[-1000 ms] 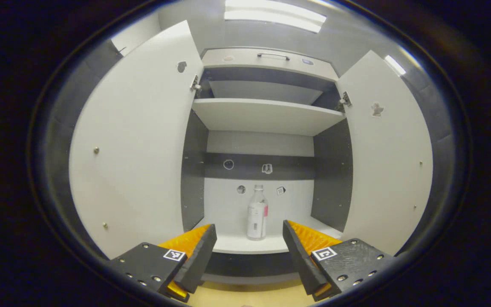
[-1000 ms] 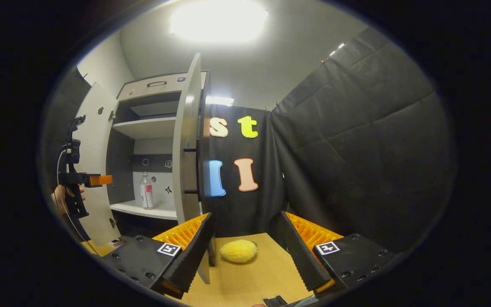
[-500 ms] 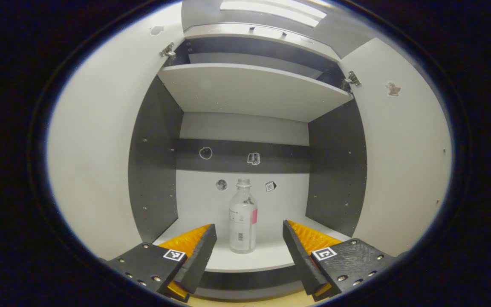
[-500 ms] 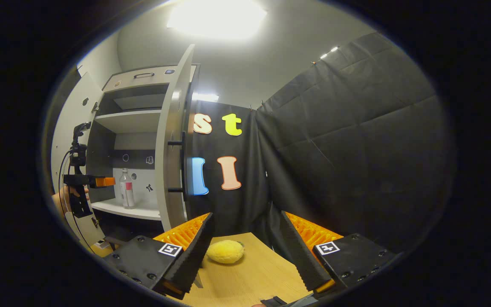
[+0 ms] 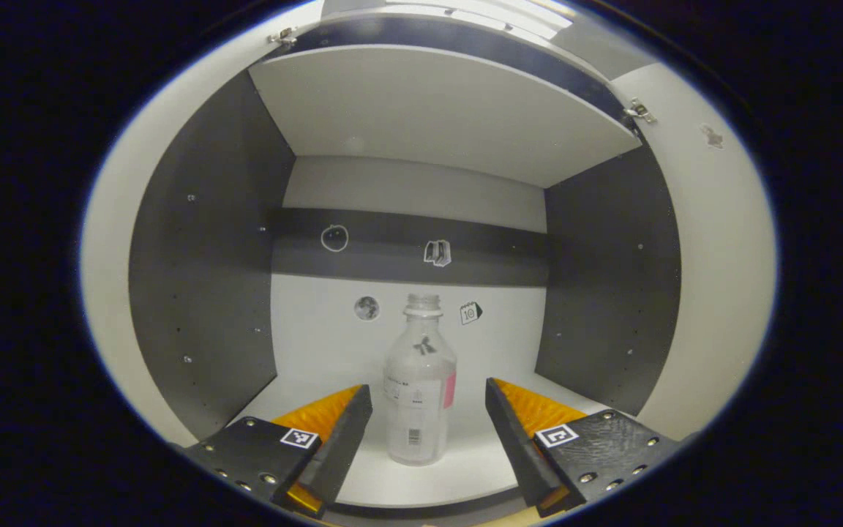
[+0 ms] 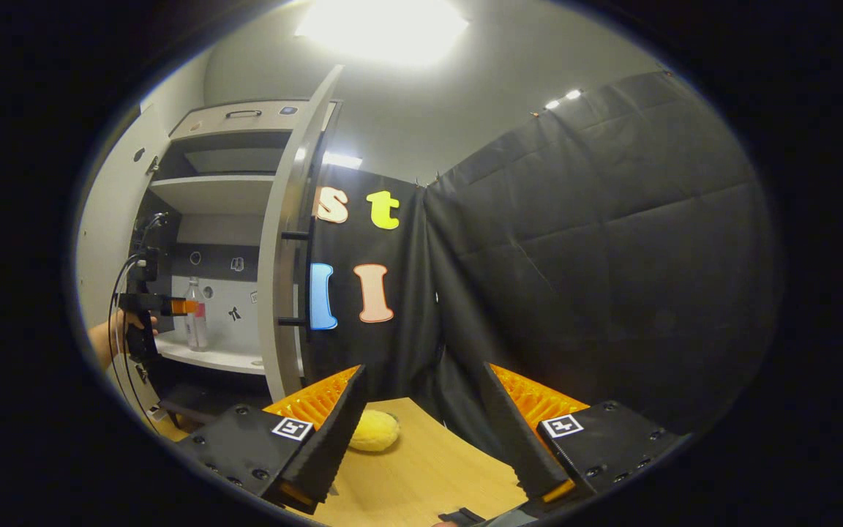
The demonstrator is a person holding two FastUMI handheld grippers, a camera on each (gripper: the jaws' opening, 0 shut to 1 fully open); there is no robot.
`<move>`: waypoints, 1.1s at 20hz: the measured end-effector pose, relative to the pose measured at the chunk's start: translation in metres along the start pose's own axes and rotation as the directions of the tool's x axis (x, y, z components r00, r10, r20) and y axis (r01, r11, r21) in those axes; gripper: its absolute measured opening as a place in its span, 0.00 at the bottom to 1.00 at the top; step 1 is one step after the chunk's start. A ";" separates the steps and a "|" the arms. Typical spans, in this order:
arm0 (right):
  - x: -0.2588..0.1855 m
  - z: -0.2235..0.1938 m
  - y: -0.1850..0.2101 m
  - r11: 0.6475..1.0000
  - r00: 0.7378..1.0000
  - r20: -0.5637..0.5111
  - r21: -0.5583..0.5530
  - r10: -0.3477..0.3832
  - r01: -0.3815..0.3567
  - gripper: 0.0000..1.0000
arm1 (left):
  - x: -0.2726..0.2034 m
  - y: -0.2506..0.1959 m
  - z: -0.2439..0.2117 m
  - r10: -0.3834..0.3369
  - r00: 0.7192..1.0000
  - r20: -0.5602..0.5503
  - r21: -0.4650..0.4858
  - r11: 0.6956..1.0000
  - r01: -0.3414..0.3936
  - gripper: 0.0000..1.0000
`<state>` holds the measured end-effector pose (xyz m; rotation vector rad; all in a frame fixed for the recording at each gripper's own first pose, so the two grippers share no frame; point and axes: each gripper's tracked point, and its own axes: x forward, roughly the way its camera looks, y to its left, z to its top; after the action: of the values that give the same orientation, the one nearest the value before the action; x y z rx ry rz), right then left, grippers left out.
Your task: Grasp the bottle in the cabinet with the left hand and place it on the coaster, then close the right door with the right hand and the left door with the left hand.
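A clear plastic bottle (image 5: 418,388) with a white label stands upright on the cabinet's lower shelf (image 5: 421,476). My left gripper (image 5: 427,413) is open, its fingers reaching in on either side of the bottle's lower half without touching it. In the right gripper view the same bottle (image 6: 195,315) is seen far off at the left, with the left gripper (image 6: 173,306) and the hand holding it right in front of it. My right gripper (image 6: 421,410) is open and holds nothing, hanging above the wooden table (image 6: 421,476). The right door (image 6: 286,241) stands wide open.
An upper shelf (image 5: 436,117) roofs the compartment closely above the bottle. Dark side walls (image 5: 202,278) close in on both sides. The left door (image 6: 103,219) is open too. A yellow plush item (image 6: 374,432) lies on the table near my right gripper.
My left gripper has moved forward into the cabinet, so the bottle now stands between its fingers. The right gripper has swung slightly to the right; the cabinet has drifted leftward in its view.
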<state>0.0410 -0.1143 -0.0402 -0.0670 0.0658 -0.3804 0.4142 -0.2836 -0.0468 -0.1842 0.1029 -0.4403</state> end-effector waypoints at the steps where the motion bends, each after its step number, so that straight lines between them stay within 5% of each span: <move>1: 0.000 -0.001 0.001 1.000 1.000 -0.004 -0.008 -0.005 0.005 0.98 | 0.006 0.002 -0.005 -0.002 1.000 -0.013 -0.013 1.000 0.001 0.86; 2: 0.000 -0.002 0.003 1.000 1.000 -0.006 -0.016 -0.008 0.008 0.98 | 0.010 0.003 -0.008 -0.005 1.000 -0.026 -0.026 1.000 0.004 0.86; 3: 0.000 -0.002 0.005 1.000 1.000 -0.009 -0.023 -0.009 0.009 0.97 | 0.014 0.004 -0.010 -0.011 0.999 -0.032 -0.035 0.999 0.010 0.97; 5: 0.000 -0.004 0.010 0.999 1.000 -0.016 -0.032 -0.007 0.007 0.98 | 0.023 0.007 -0.012 -0.010 1.000 -0.028 -0.029 1.000 0.009 0.92; 8: 0.002 -0.007 0.017 0.999 1.000 -0.016 -0.034 0.002 -0.003 0.98 | 0.032 0.009 -0.007 -0.004 1.000 -0.010 0.008 1.000 0.004 0.97; 9: 0.002 -0.007 0.020 0.999 1.000 -0.017 -0.035 0.008 -0.008 0.98 | 0.035 0.007 -0.007 -0.010 1.000 -0.009 0.010 1.000 0.010 0.83; 11: 0.002 -0.010 0.023 0.999 1.000 -0.020 -0.041 0.018 -0.019 0.98 | 0.037 0.006 -0.009 -0.012 1.000 -0.015 0.022 1.000 0.012 0.73; 13: 0.001 -0.012 0.023 0.999 0.999 -0.022 -0.045 0.023 -0.024 0.98 | 0.034 0.002 -0.008 -0.013 1.000 -0.025 0.021 1.000 0.014 0.79; 14: 0.001 -0.013 0.021 0.999 0.999 -0.022 -0.045 0.025 -0.026 0.98 | 0.029 0.001 -0.005 -0.019 1.000 -0.019 0.010 1.000 0.019 0.63; 15: 0.000 -0.014 0.020 0.999 0.999 -0.022 -0.041 0.029 -0.030 0.98 | 0.025 -0.001 -0.001 -0.020 1.000 -0.012 0.005 1.000 0.020 0.70; 22: -0.008 -0.012 0.006 0.998 0.998 -0.019 0.014 0.065 -0.065 0.98 | -0.030 -0.012 0.019 -0.007 1.000 0.023 0.013 1.000 0.007 0.70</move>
<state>0.0355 -0.1063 -0.0523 -0.0474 0.0843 -0.3167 0.3849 -0.2785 -0.0239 -0.1774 0.0770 -0.4457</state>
